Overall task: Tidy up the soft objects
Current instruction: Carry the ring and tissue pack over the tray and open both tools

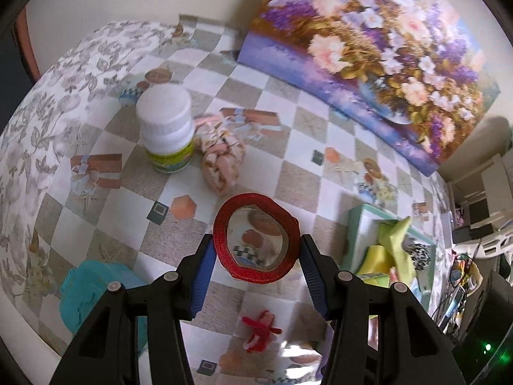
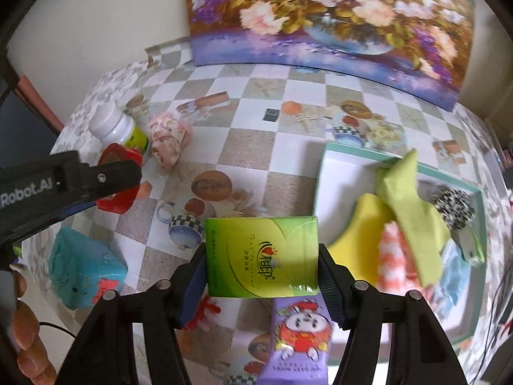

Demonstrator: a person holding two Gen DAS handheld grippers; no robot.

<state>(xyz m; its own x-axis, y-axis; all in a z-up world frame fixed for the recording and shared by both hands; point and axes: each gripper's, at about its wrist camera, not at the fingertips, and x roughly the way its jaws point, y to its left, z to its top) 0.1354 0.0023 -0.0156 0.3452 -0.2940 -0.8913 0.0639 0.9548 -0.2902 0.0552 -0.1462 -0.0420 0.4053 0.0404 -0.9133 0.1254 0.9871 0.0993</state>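
My left gripper (image 1: 256, 250) is shut on a red tape roll (image 1: 256, 239) and holds it above the checkered table; it also shows in the right wrist view (image 2: 118, 176). My right gripper (image 2: 261, 256) is shut on a green tissue pack (image 2: 261, 256), held left of the white tray (image 2: 340, 173). The tray holds a yellow sponge (image 2: 359, 224), a green cloth (image 2: 413, 211), a pink-white cloth (image 2: 389, 263) and a black-white ball (image 2: 452, 205). A floral fabric roll (image 1: 221, 157) lies by a white bottle (image 1: 166, 128).
A teal block (image 1: 93, 292) lies at front left. A red pipe-cleaner figure (image 1: 259, 330) lies below my left gripper. A purple snack packet (image 2: 298, 337) lies below my right gripper. A flower painting (image 1: 368, 57) leans against the back wall.
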